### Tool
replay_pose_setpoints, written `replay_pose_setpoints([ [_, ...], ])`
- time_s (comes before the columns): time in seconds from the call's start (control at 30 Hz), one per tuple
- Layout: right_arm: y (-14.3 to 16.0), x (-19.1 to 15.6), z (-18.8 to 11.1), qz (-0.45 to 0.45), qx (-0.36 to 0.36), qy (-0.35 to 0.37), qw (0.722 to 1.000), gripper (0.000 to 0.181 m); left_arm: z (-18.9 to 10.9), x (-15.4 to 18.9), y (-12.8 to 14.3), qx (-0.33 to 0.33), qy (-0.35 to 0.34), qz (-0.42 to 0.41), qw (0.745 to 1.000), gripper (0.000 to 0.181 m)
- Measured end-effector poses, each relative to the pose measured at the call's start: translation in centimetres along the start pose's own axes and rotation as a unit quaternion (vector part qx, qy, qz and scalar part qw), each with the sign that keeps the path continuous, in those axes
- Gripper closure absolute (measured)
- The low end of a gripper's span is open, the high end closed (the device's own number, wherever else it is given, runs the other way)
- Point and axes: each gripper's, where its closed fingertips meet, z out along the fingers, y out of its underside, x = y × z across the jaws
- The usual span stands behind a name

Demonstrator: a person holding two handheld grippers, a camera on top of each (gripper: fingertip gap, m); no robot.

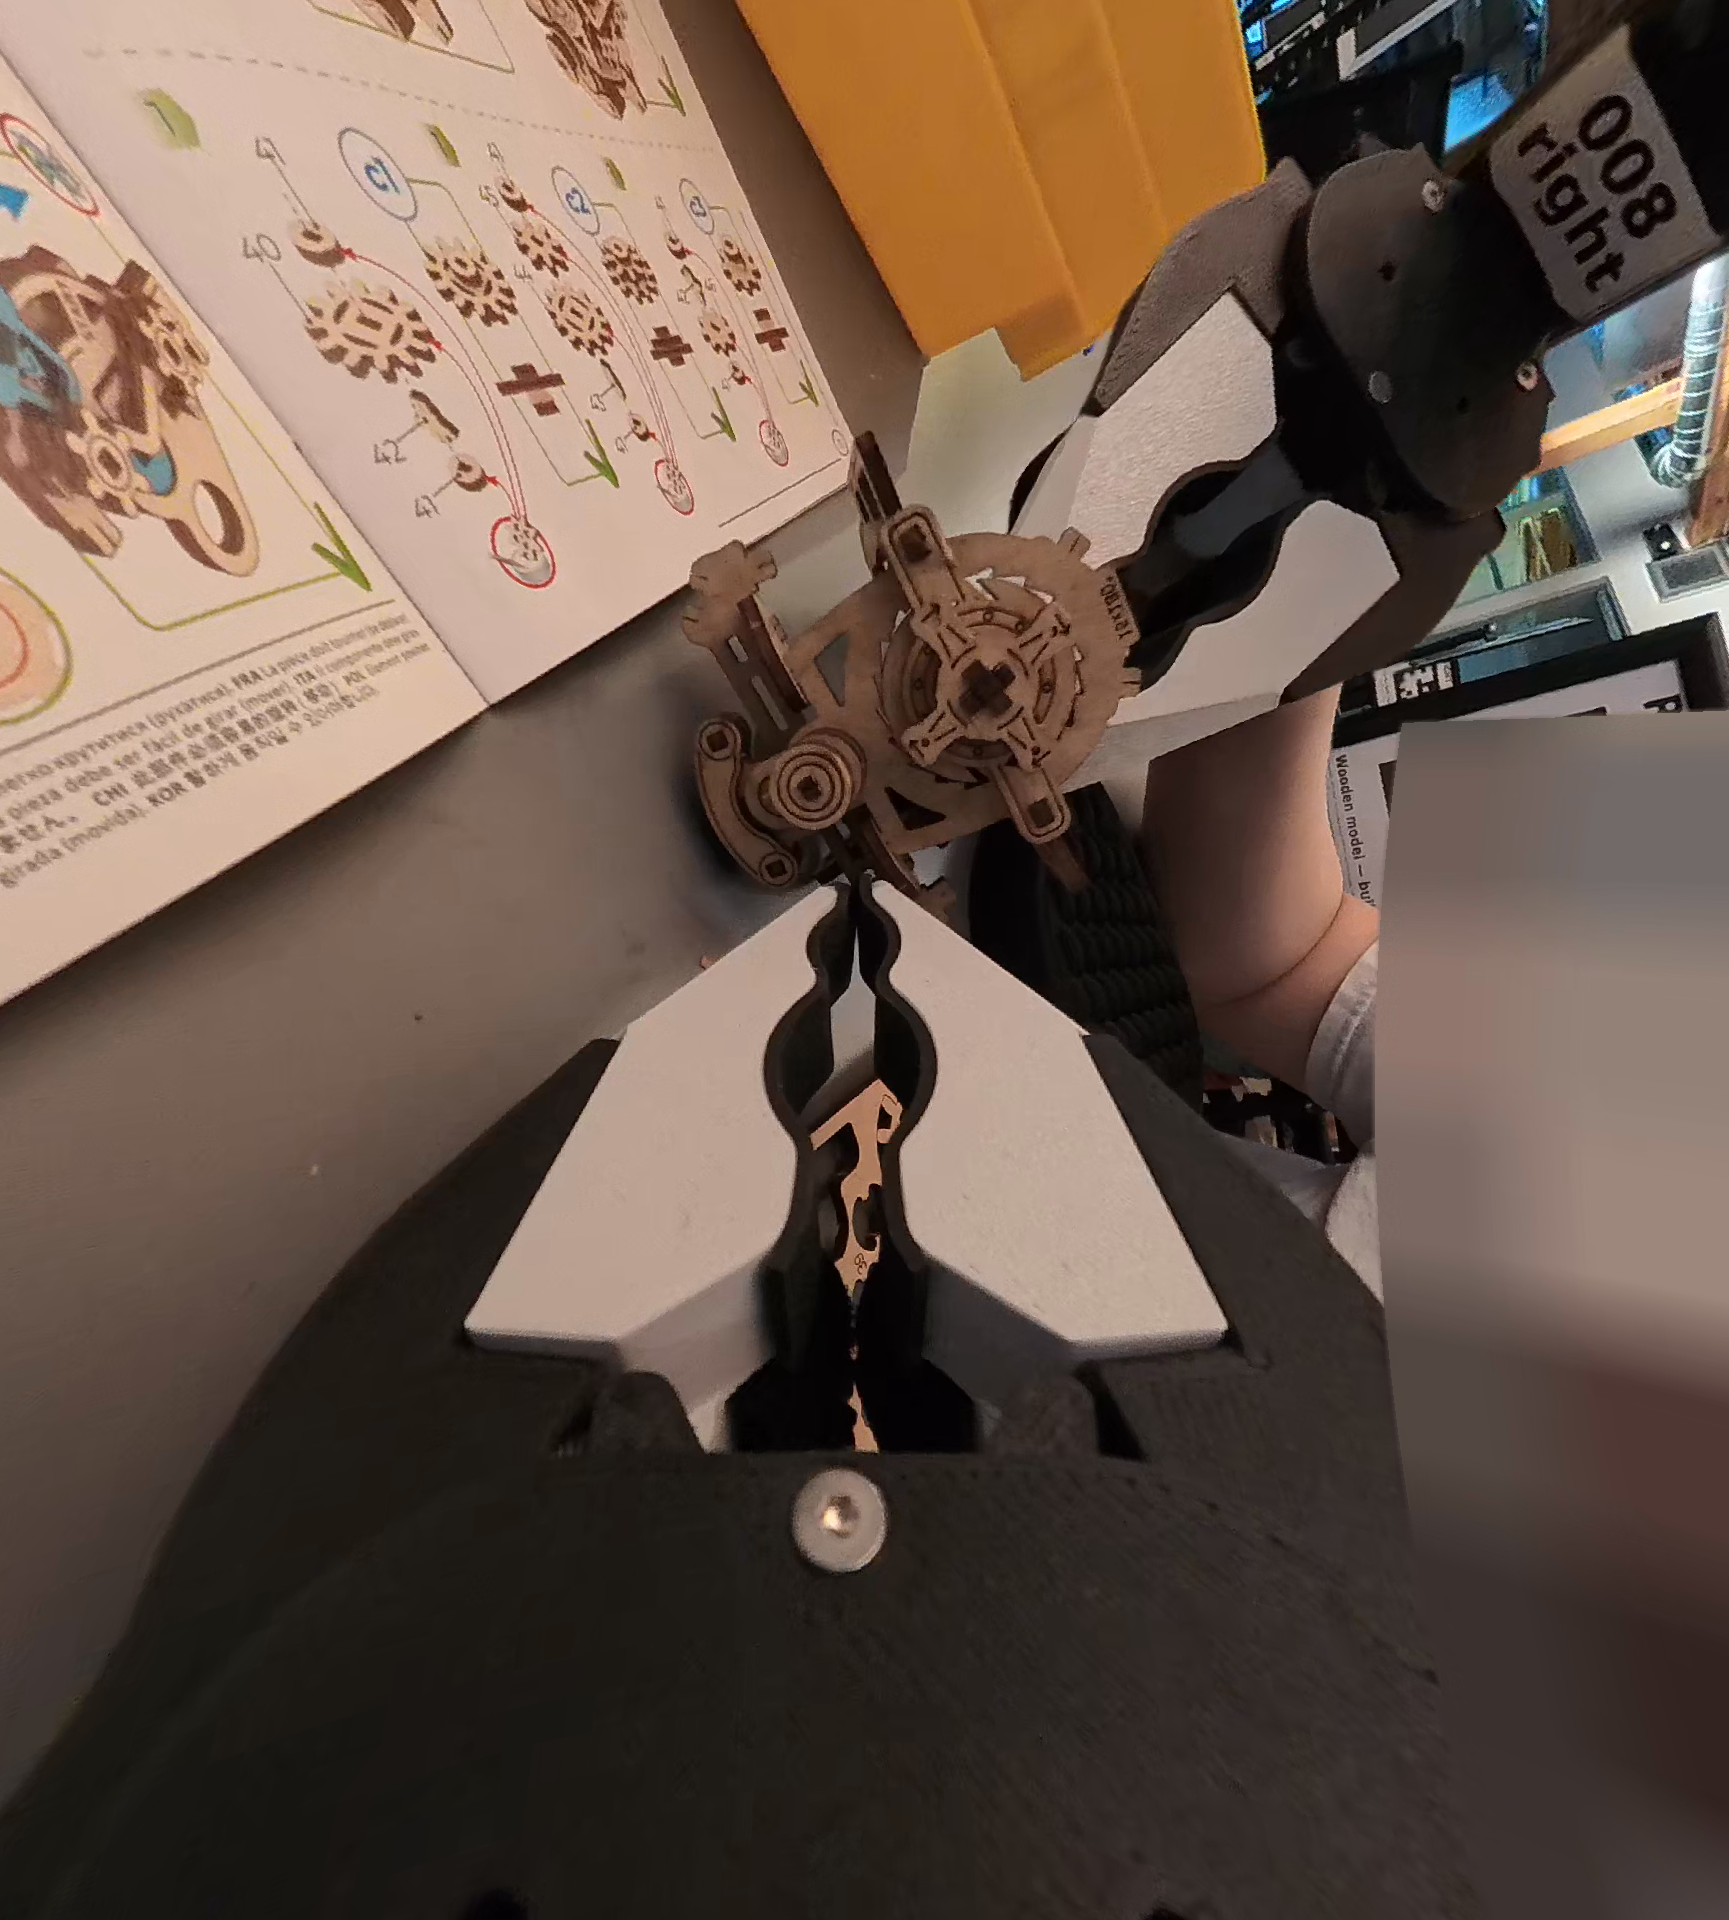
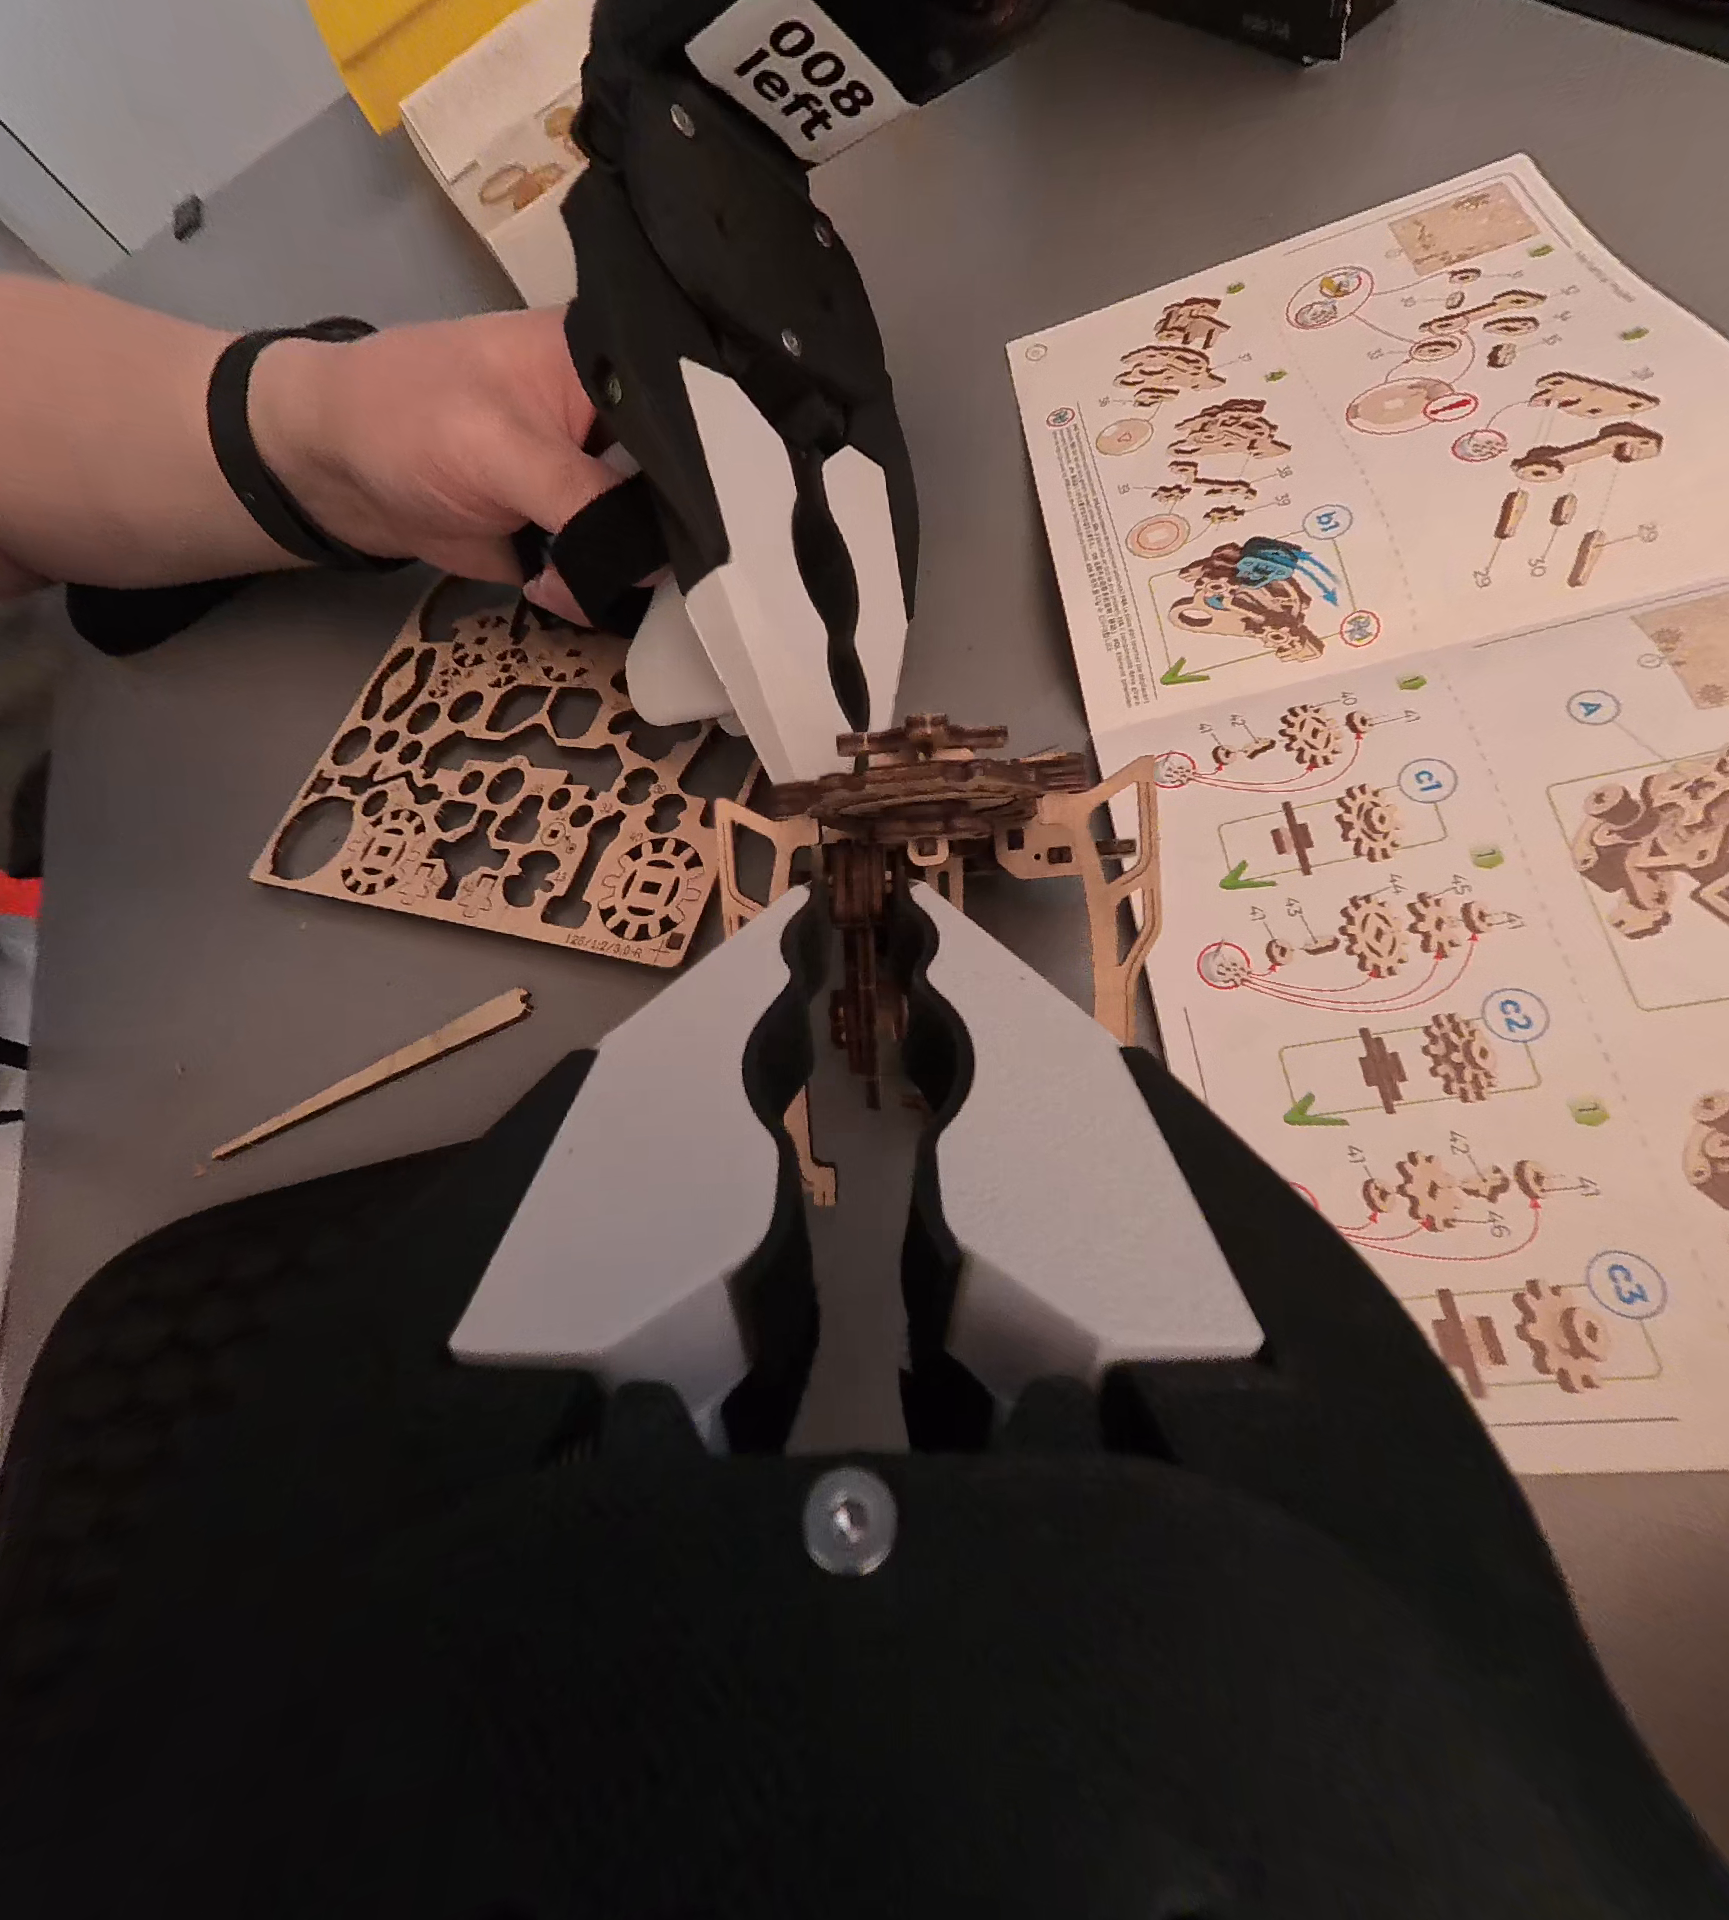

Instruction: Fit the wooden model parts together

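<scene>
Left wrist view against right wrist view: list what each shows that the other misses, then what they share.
Only the left wrist view shows the model's ring gear face-on and the yellow bin. Only the right wrist view shows the punched-out wooden parts sheet, the loose wooden stick and the person's wristband. Both show the wooden model, the instruction booklet, the left gripper shut at the model's edge, and the right gripper clamping it.

Laser-cut wooden model assembly [image 1: 927, 717], pale ply with dark burnt edges: 1 toothed wheel under a cross-shaped hub, small spiral disc beside it, slotted side frames. Held off the grey table, wheel face tilted. Flat punched-out parts sheet [image 2: 486, 810] lying behind.
</scene>
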Motion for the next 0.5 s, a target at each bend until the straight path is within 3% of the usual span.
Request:
replay_pose_setpoints([
  [0.5,-0.49,0.21,-0.06,-0.069,-0.008,0.039,0.997,0.171,0.02,-0.01,-0.24,0.007,0.015,-0.016,1.0,0.181],
])
